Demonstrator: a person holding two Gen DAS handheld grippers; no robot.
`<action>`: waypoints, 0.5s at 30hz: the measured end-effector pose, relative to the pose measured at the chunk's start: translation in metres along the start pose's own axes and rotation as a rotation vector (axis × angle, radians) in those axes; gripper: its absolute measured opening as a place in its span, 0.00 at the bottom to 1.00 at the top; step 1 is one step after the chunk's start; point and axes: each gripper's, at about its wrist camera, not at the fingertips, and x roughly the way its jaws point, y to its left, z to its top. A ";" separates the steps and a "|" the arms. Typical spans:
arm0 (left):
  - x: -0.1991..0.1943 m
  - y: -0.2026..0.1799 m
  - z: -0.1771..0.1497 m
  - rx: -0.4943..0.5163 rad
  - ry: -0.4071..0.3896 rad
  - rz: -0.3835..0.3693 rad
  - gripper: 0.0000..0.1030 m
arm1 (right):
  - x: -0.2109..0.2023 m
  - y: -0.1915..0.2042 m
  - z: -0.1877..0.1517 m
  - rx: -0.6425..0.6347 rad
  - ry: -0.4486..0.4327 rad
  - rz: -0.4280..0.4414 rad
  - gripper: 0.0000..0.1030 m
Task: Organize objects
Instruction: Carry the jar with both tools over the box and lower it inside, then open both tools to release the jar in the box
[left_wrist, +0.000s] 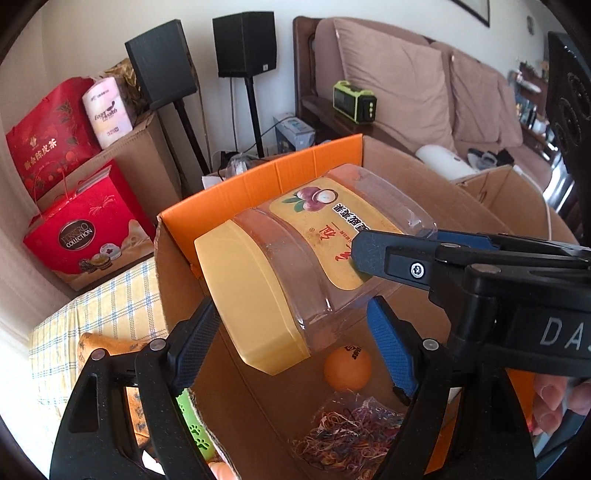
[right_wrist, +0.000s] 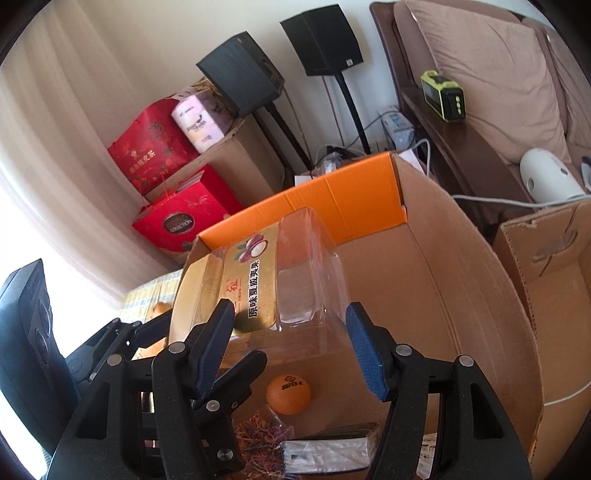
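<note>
A clear plastic jar (left_wrist: 317, 236) (right_wrist: 295, 280) with a yellow lid (left_wrist: 247, 295) and a yellow fruit label lies on its side in the air over an open cardboard box (left_wrist: 266, 184) (right_wrist: 461, 295). My left gripper (left_wrist: 291, 306) is shut on the jar's lid end, one finger against each side. My right gripper (right_wrist: 288, 310) is shut on the jar's clear base end. On the box floor below lie an orange ping-pong ball (left_wrist: 347, 369) (right_wrist: 289, 393) and a bag of rubber bands (left_wrist: 347, 432) (right_wrist: 258, 439).
A silver packet (right_wrist: 325, 450) lies in the box near the rubber bands. A second cardboard box (right_wrist: 546, 295) stands to the right. Red gift boxes (left_wrist: 88, 236), two speakers on stands (left_wrist: 243, 44) and a sofa (left_wrist: 406, 85) surround the box. A person's fingers (left_wrist: 554, 402) show at the right.
</note>
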 end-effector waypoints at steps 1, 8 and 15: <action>0.002 0.000 0.001 -0.001 0.010 -0.001 0.77 | 0.002 -0.003 0.000 0.008 0.007 0.001 0.63; 0.016 -0.006 0.001 0.021 0.092 0.027 0.77 | 0.012 -0.008 -0.002 0.031 0.043 -0.003 0.63; 0.019 -0.006 0.002 0.042 0.110 0.044 0.77 | 0.016 -0.005 -0.004 0.021 0.064 -0.014 0.62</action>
